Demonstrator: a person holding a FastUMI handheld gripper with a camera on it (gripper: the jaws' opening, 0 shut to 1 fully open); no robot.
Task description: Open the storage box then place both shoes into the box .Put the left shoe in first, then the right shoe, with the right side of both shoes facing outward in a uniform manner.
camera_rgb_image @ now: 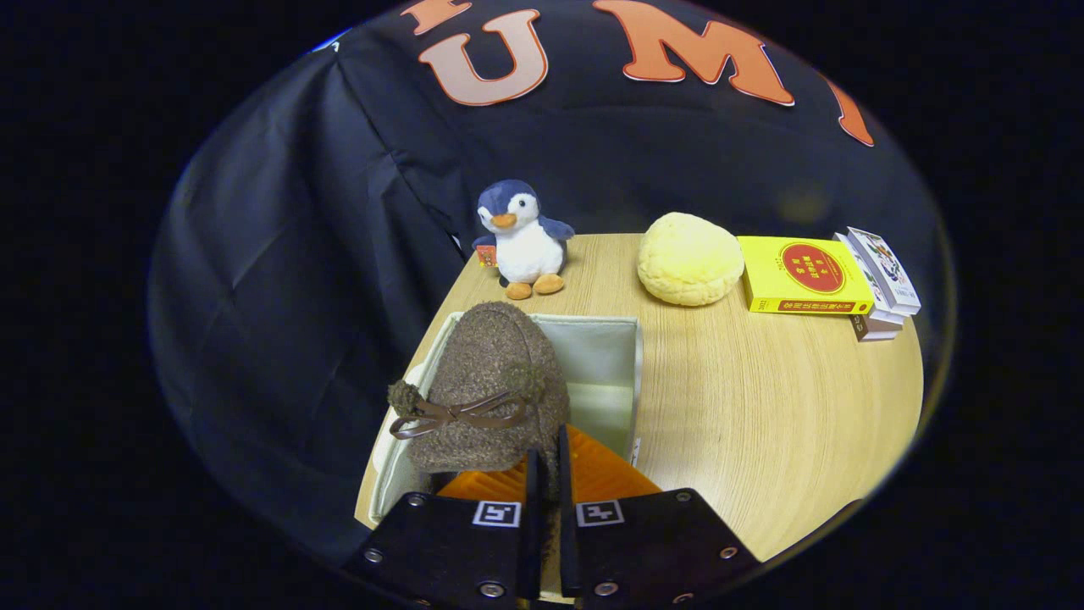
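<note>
At lower centre, the gripper (548,474) pinches the heel edge of a fuzzy brown slipper-style shoe with a bow (489,390), fingers clamped tight on it, holding it toe-forward over the open white storage box (603,356), apparently ready to lower it inside.
</note>
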